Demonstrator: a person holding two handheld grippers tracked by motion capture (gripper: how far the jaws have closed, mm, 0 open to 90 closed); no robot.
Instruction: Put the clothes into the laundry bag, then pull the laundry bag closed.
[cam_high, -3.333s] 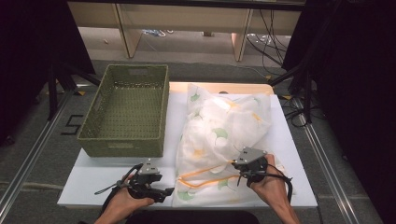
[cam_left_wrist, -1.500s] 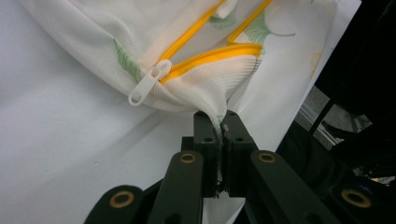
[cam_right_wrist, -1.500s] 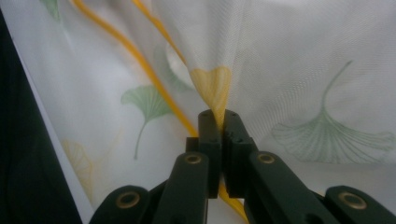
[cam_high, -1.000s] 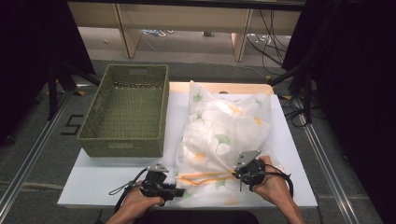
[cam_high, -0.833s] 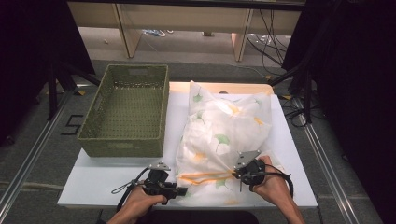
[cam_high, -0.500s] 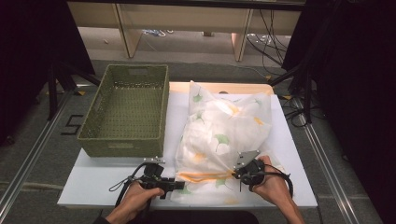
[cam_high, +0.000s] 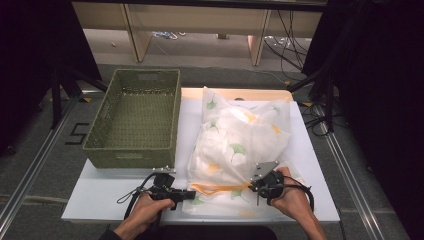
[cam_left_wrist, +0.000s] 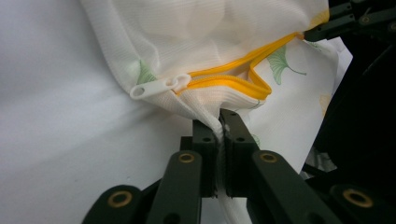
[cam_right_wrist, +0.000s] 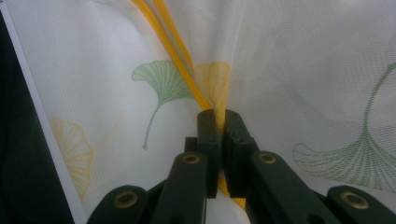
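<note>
At the counter's (cam_high: 310, 150) near edge, my left gripper (cam_left_wrist: 219, 128) pinches the white mesh laundry bag (cam_high: 240, 145) below its plastic zipper pull (cam_left_wrist: 156, 86); my right gripper (cam_right_wrist: 217, 116) clamps the yellow zipper tape (cam_right_wrist: 177, 56). Beyond, left, sits a woven green basket (cam_high: 132, 120).

A white table (cam_high: 310, 150) stood on grey floor (cam_high: 45, 135); beyond it, wooden furniture (cam_high: 200, 20), cables (cam_high: 290, 45), black curtains (cam_high: 385, 100) flanking.
</note>
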